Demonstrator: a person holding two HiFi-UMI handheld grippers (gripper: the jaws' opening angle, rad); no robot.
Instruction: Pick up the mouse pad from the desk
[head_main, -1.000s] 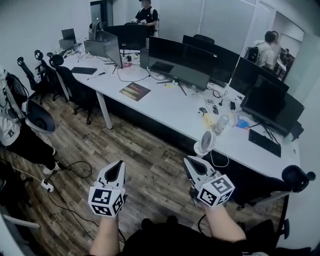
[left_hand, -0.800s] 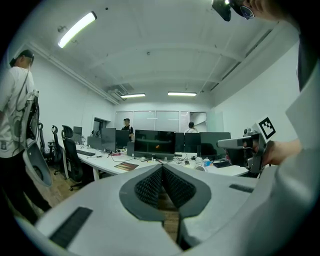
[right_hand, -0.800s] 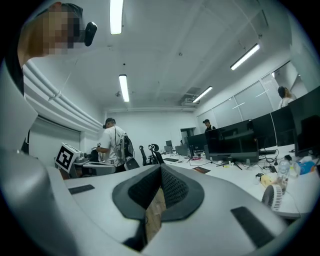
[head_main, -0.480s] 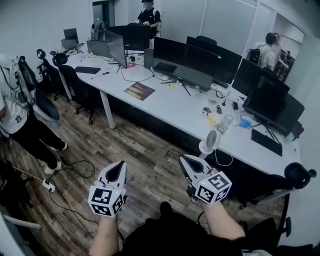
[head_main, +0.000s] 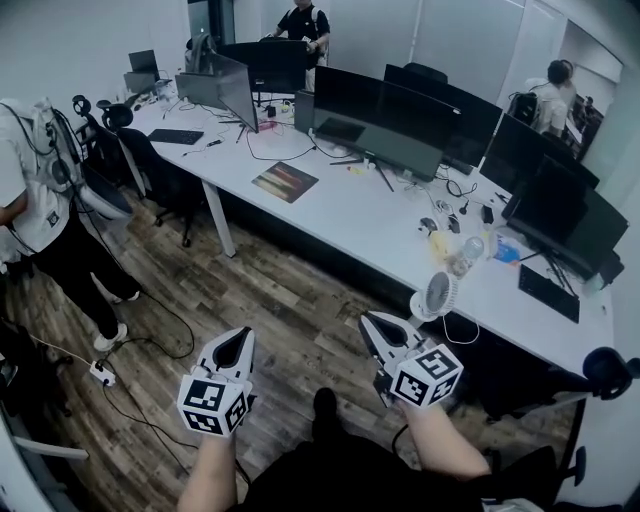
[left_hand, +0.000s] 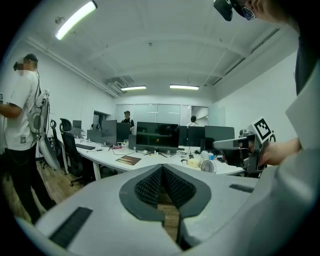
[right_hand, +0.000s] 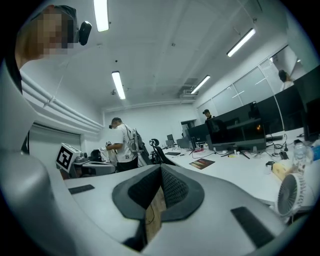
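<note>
**A:** Where is the mouse pad from here?

**B:** The mouse pad lies flat on the long white tabletop, close to its front edge and left of the big monitor. Both grippers hang over the wooden floor, well apart from the pad. It is ahead of them and higher up.

**A:** Which gripper is nearer?

**B:** The left gripper, I'd judge. In the head view the pad sits above it and a little to the right. The right gripper is further off to the side, near the fan. The left gripper view shows the mouse pad just left of its jaw tips, and the right gripper view has the mouse pad off to the right.

**A:** How do the jaws stand?

**B:** Both pairs are closed with the tips meeting and nothing between them. Only floor shows through the slot below the pads. They would have to open before any grab.

**A:** How does the pad's long axis run?

**B:** It seems to run along the tabletop's length, so a long edge faces the front.

**A:** What is hard to make out?

**B:** Its thickness, and whether any edge overhangs. The print is only a dark, reddish smear. I can't tell whether the cable behind it touches its far edge.
</note>
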